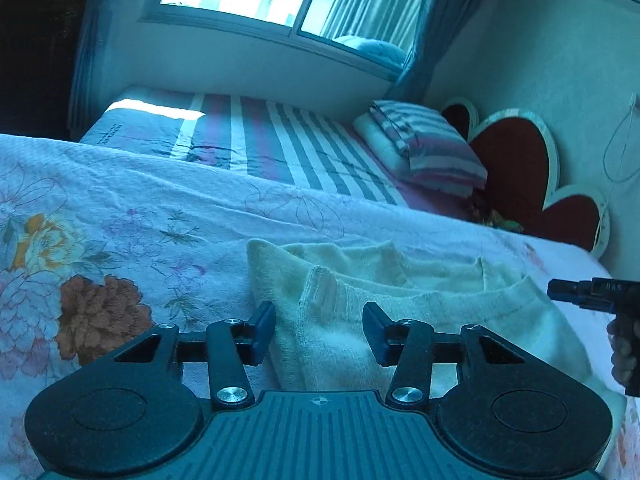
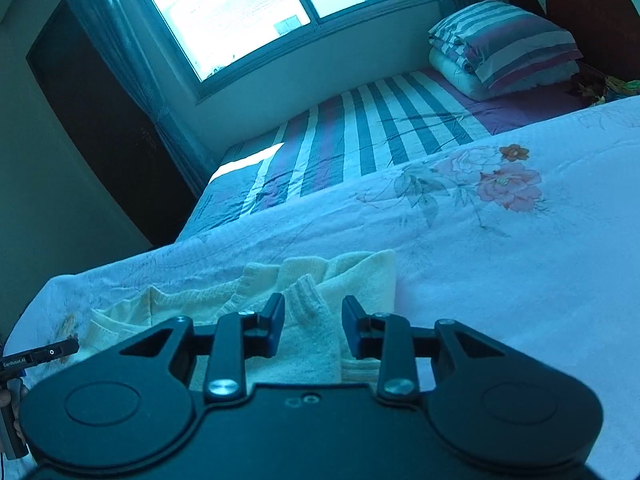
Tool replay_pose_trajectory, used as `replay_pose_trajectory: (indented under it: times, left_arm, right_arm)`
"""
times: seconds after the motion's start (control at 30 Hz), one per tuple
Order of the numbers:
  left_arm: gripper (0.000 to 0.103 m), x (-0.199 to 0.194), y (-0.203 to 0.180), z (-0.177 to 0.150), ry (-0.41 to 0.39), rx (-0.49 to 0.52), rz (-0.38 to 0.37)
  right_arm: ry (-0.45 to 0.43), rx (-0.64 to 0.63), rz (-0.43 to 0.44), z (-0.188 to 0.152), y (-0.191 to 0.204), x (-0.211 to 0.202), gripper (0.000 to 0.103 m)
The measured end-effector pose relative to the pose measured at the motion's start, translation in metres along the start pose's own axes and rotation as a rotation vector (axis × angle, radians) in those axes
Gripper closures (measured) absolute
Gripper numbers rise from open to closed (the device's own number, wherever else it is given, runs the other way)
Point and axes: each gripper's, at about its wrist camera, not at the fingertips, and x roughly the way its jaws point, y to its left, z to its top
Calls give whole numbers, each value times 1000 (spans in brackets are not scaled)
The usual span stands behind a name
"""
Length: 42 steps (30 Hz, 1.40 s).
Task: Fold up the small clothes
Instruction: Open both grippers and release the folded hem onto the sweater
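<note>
Floral bedspread [image 1: 120, 200] below, both hand-held grippers [image 1: 319, 332] [image 2: 313, 326] open over cream sweater [image 1: 400, 300]: flatten fold, press edges square.

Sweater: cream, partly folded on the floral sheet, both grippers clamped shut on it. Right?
Not quite. The cream sweater does lie partly folded on the floral sheet, but neither gripper is clamped. The left wrist view shows the left gripper with its jaws apart, and the right wrist view shows the right gripper likewise open, the knit showing between the pads without being pinched.
</note>
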Motion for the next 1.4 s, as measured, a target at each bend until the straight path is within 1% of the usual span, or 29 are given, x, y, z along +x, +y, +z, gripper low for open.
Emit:
replay_pose_trajectory:
  times: [0.03, 0.07, 0.1, 0.13, 0.17, 0.2, 0.27, 0.33, 0.43, 0.53, 0.67, 0.73, 0.8, 0.83, 0.87, 0.9, 0.93, 0.97, 1.0, 1.07, 1.1, 1.13, 1.17, 1.2, 1.23, 1.27, 1.3, 1.37, 1.4]
  left_arm:
    - [55, 3, -2, 4, 13, 11, -1]
    - [58, 4, -3, 7, 20, 16, -7]
    - [68, 6, -4, 9, 27, 17, -17]
    - [96, 8, -5, 10, 44, 16, -28]
    - [101, 10, -5, 12, 48, 20, -25]
    - [101, 8, -6, 12, 32, 21, -33]
    - [101, 2, -6, 13, -37, 14, -57]
    - [101, -2, -3, 17, -85, 0, -70]
    - [101, 1, -5, 26, -114, 0, -71]
    - [101, 9, -4, 33, -113, -1, -59]
    - [101, 27, 0, 33, -86, -23, -45]
    - [101, 38, 1, 30, -47, -20, -21]
    - [100, 49, 2, 24, 8, -16, 33]
    - [96, 47, 4, 21, -1, -23, 40]
    - [92, 41, 4, 20, -17, -36, 63]
    - [91, 32, 1, 20, -44, -34, 105]
    - [90, 21, -5, 20, -88, -10, 133]
    - [90, 12, -12, 21, -129, 12, 137]
    - [90, 9, -22, 23, -142, 33, 111]
    - [90, 16, -47, 24, -119, 100, 87]
    - [90, 23, -60, 23, -97, 128, 73]
    - [85, 32, -70, 22, -70, 134, 63]
    - [71, 38, -80, 21, -52, 141, 57]
    - [62, 42, -91, 18, -50, 160, 64]
    - [47, 44, -100, 16, -62, 180, 71]
    - [44, 46, -107, 15, -64, 197, 71]
    - [44, 51, -111, 14, -46, 209, 79]
    - [44, 60, -113, 12, -11, 216, 113]
    - [44, 61, -110, 11, -10, 219, 124]
  right_arm:
    - [18, -7, 0, 0, 0, 6, 70]
    - [38, -19, 3, -1, 1, 10, 72]
    - [55, -32, 10, -2, 2, 14, 74]
    - [63, -48, 8, -2, 4, 16, 82]
    - [62, -71, -1, -2, 7, 16, 98]
    - [51, -88, -6, -1, 9, 14, 99]
    - [-1, -120, -3, 1, 14, 5, 99]
    - [-46, -150, -3, 5, 21, -2, 99]
    - [-79, -158, -10, 13, 23, -4, 99]
    - [-86, -129, -25, 22, 15, 4, 99]
    - [-69, -67, -60, 23, -1, 21, 99]
    - [-44, -55, -81, 19, -6, 30, 99]
    - [0, -62, -107, 13, -9, 40, 100]
    - [-6, -55, -112, 11, -11, 39, 100]
    - [-28, -51, -136, 10, -9, 35, 92]
    - [-61, -79, -186, 10, -2, 26, 86]
    - [-102, -127, -210, 9, 8, 17, 86]
    - [-122, -163, -175, 9, 17, 10, 89]
    - [-103, -183, -127, 10, 27, 11, 90]
    - [-23, -256, -55, 5, 56, 27, 90]
    - [4, -303, -36, 0, 73, 37, 88]
    - [28, -332, -18, -6, 87, 46, 87]
    - [42, -351, 2, -10, 99, 55, 87]
    - [47, -368, 23, -15, 110, 60, 89]
    - [55, -372, 39, -19, 118, 65, 90]
    - [64, -376, 55, -23, 126, 71, 90]
    - [72, -385, 63, -26, 131, 75, 90]
    - [77, -397, 49, -29, 133, 81, 91]
    - [75, -388, 43, -27, 130, 82, 92]
